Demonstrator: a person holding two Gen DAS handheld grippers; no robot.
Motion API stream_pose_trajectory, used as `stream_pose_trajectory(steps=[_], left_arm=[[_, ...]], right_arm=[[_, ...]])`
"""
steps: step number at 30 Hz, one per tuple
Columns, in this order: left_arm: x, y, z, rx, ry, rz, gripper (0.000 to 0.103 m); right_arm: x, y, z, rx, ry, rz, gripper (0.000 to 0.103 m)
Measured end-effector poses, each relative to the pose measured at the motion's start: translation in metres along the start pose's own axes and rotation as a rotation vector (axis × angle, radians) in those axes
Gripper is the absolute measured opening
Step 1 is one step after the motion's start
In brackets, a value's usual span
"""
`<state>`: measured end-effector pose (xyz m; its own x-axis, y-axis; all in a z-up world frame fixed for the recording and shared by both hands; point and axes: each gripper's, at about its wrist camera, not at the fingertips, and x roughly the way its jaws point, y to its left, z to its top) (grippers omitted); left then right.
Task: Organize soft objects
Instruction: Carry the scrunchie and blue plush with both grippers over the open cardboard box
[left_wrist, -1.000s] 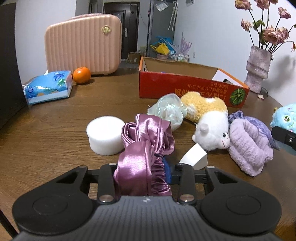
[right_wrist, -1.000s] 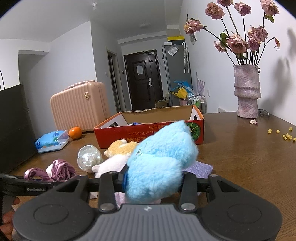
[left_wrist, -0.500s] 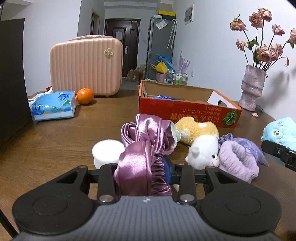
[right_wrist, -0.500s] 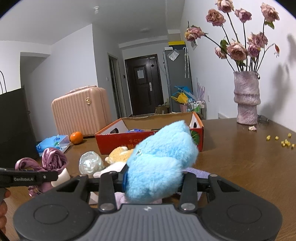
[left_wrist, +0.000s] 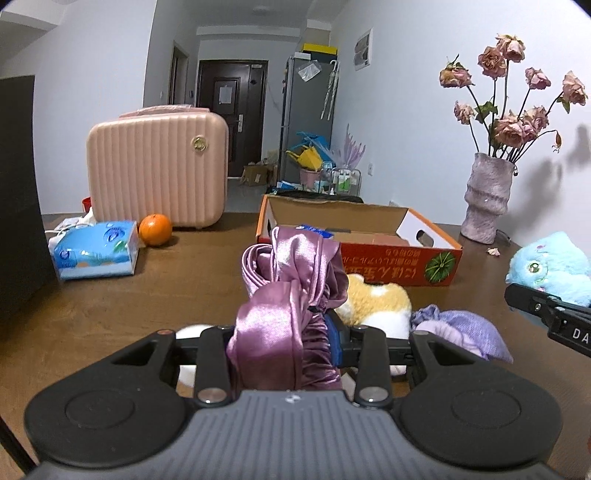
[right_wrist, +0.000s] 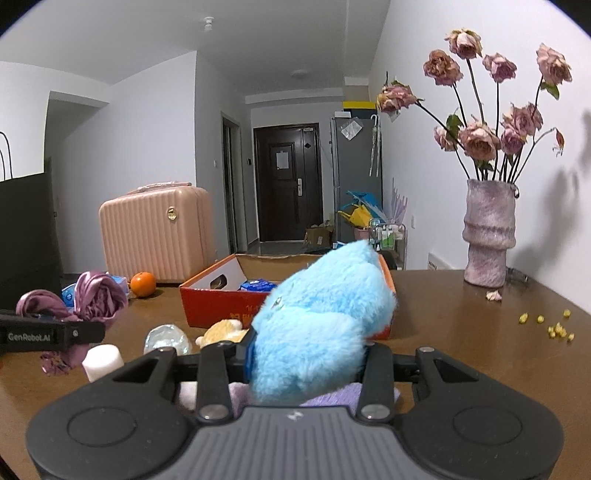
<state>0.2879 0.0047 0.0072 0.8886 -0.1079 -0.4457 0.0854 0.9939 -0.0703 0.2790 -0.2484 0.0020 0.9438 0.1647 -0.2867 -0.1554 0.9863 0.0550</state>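
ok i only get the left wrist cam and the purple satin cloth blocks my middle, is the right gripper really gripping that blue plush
observer: yes, the right gripper is shut on the blue plush, squeezed between its two fingers.
operator: what's hidden behind the cloth
observer: a clear shiny ball lies on the table, just in front of the red box.
operator: anything past my right edge
observer: small yellow bits lie scattered on the tabletop, right of the vase.
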Motion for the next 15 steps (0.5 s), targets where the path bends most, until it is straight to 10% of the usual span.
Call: stream_pose_trajectory(steps=[15], left_arm=[[0.012, -0.014, 0.027, 0.014, -0.037, -0.016, 0.036]], right_arm=[[0.024, -0.002, 0.022, -0.057, -0.017, -0.001, 0.038]])
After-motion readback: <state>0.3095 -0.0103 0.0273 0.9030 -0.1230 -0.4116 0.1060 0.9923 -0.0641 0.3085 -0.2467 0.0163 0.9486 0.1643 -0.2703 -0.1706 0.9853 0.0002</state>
